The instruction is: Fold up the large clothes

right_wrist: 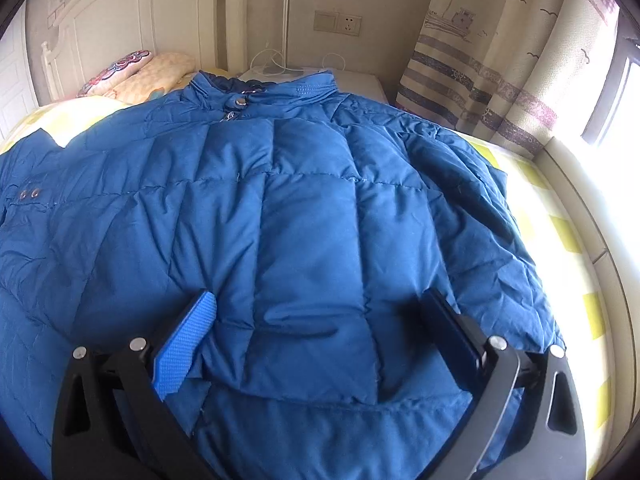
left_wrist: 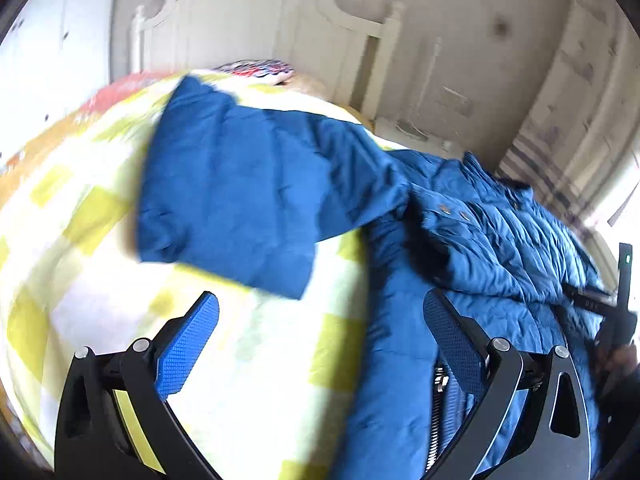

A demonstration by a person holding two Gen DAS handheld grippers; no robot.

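— So, where's your jacket (right_wrist: 304, 216)?
— Flat on the bed (left_wrist: 80, 216), collar toward the headboard (right_wrist: 120, 32), hem nearest you, one sleeve (left_wrist: 240, 200) out sideways.
— And your tongs?
— Left gripper (left_wrist: 320, 340) and right gripper (right_wrist: 320, 344) both spread, pinching nothing.

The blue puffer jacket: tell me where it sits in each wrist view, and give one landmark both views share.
Left wrist view: the blue puffer jacket fills the right half, one sleeve stretched left across the yellow checked bedspread.
Right wrist view: the jacket fills the centre and left, collar at top centre, bedspread showing right.
Shared landmark: the white headboard, top centre-left in the left view, top left in the right.
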